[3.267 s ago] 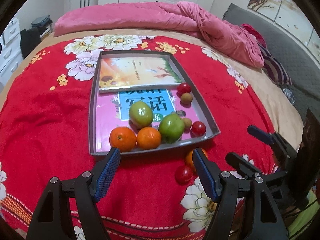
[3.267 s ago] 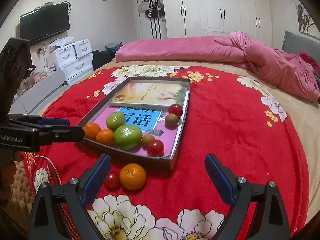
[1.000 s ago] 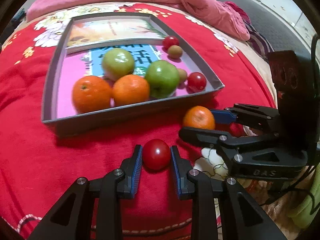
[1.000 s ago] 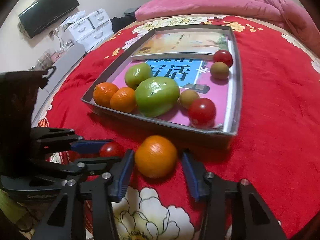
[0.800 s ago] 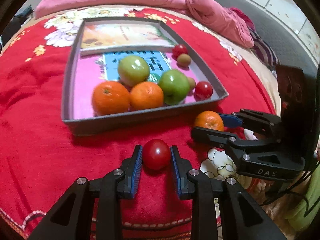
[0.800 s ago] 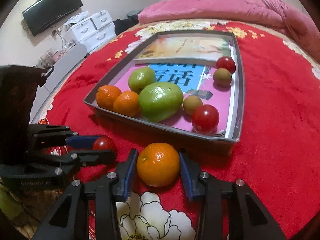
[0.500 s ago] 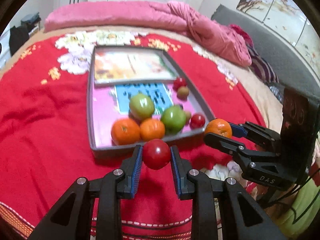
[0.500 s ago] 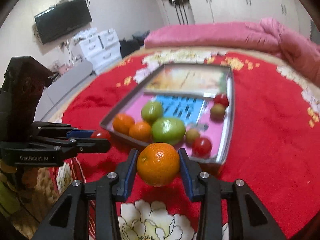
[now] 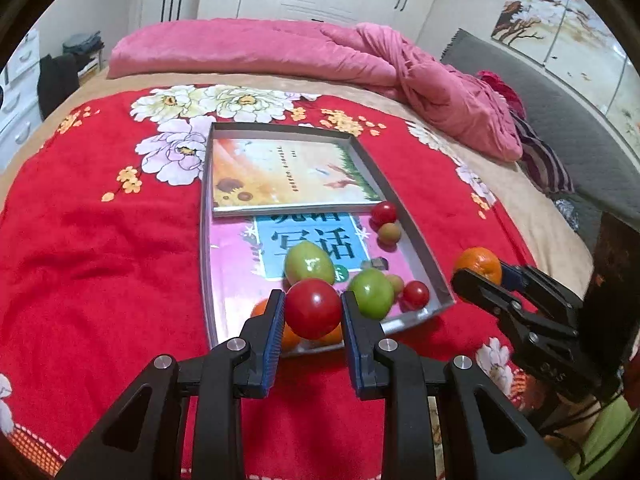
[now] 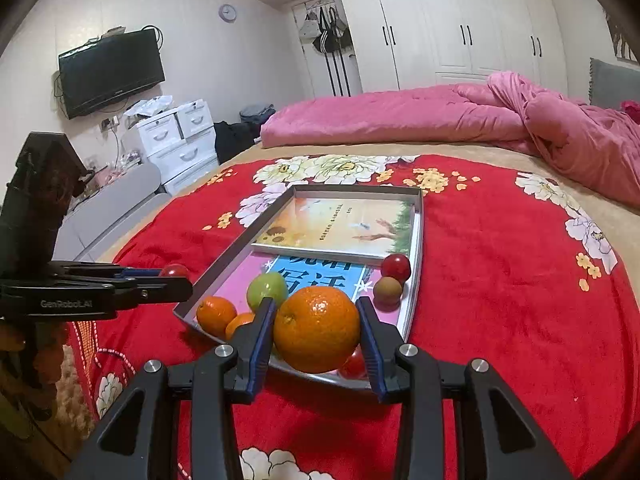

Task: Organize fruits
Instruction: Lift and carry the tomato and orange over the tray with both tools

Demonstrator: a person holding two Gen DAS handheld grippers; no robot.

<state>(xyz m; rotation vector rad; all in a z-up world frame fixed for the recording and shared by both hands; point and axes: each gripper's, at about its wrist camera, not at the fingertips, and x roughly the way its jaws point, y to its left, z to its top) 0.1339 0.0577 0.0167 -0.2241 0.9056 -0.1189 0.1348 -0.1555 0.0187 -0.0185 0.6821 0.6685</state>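
Now each tool grips fruit — left tool [image 9: 313,309] tomato [image 9: 313,309], right tool [image 10: 317,330] orange [image 10: 317,330].

Small round red tomato [image 9: 313,309], earlier lying on red flowered blanket [image 9: 100,264] before grey shallow tray [image 9: 416,240], now clamped in left gripper [image 9: 312,312], lifted clear of blanket, hanging over tray's near edge. Round orange [image 10: 316,329], earlier beside tomato before tray, now pinched in right gripper [image 10: 317,334], raised likewise; seemingly above tray's near corner, depth unclear. Both grippers, earlier wide open, now closed on fruit.
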